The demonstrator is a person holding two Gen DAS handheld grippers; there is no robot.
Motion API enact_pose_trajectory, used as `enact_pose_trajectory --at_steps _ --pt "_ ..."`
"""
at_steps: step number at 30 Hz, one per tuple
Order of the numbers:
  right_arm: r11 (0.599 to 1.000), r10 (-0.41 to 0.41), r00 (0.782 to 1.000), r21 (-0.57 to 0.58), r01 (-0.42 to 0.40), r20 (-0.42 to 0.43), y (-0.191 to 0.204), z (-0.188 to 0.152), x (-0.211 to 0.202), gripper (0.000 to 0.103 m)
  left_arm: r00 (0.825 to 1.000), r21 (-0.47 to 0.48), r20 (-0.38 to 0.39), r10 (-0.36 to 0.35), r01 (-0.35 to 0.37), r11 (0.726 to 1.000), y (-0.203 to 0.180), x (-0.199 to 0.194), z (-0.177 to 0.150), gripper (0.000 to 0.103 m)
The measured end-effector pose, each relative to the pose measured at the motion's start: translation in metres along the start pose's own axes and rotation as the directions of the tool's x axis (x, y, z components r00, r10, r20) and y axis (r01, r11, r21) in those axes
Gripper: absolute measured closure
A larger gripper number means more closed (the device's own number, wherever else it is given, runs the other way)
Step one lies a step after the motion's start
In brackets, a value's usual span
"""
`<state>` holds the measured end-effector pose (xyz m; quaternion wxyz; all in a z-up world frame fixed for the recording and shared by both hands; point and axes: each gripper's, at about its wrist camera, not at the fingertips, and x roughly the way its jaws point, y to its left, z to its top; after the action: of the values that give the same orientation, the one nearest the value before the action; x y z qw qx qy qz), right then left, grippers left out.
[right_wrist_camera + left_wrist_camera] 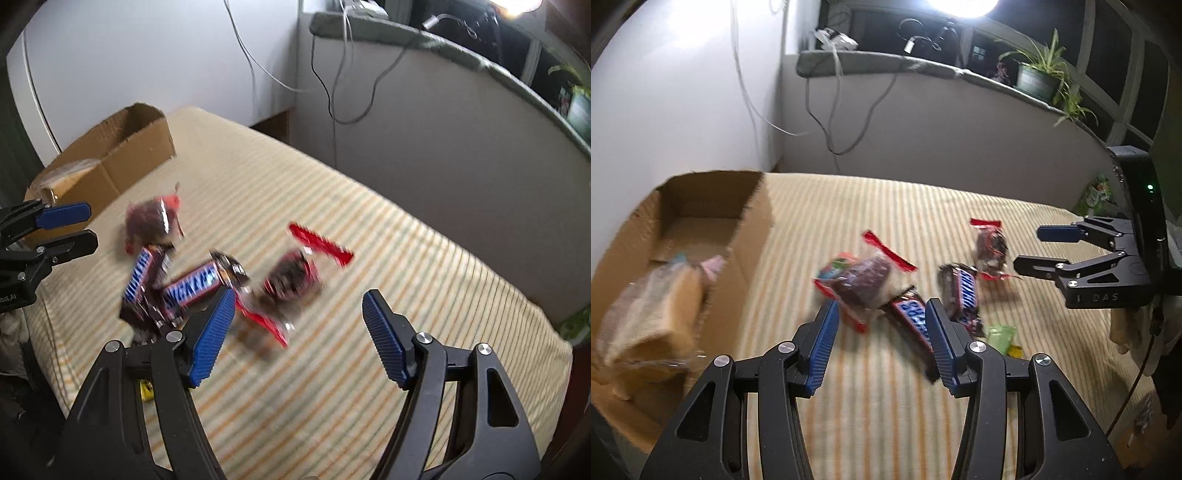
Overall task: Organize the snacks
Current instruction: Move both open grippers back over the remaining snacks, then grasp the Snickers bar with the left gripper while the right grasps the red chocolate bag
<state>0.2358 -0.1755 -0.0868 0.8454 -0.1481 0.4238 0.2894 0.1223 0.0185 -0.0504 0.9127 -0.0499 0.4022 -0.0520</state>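
Observation:
Several snacks lie on a striped cloth: two Snickers bars, a clear dark-filled packet with red trim and a second such packet. In the right wrist view the bars and packets show again. My left gripper is open, just above the near Snickers bar. My right gripper is open and empty, near the right packet; it also shows in the left wrist view. A cardboard box at left holds a wrapped bread-like pack.
A small green sweet lies by the front edge. The box sits at the table's far left corner. A grey ledge with cables and a potted plant runs behind. The view is motion-blurred.

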Motion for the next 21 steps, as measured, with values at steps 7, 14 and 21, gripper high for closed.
enact_pose_trajectory --at_steps 7,14,21 --pt "0.995 0.024 1.0 0.096 -0.024 0.001 -0.02 -0.002 0.008 0.031 0.998 0.057 -0.042 -0.056 0.058 0.997 -0.03 0.021 0.007 0.056" --pt "0.978 0.092 0.996 0.186 -0.089 -0.008 -0.023 0.018 0.026 0.035 0.99 0.099 -0.097 -0.102 0.111 0.989 -0.054 0.047 0.016 0.065" --pt "0.959 0.176 0.982 0.237 -0.157 -0.061 -0.023 0.021 0.048 0.05 0.982 0.103 -0.157 -0.103 0.12 0.987 -0.061 0.073 0.018 0.07"
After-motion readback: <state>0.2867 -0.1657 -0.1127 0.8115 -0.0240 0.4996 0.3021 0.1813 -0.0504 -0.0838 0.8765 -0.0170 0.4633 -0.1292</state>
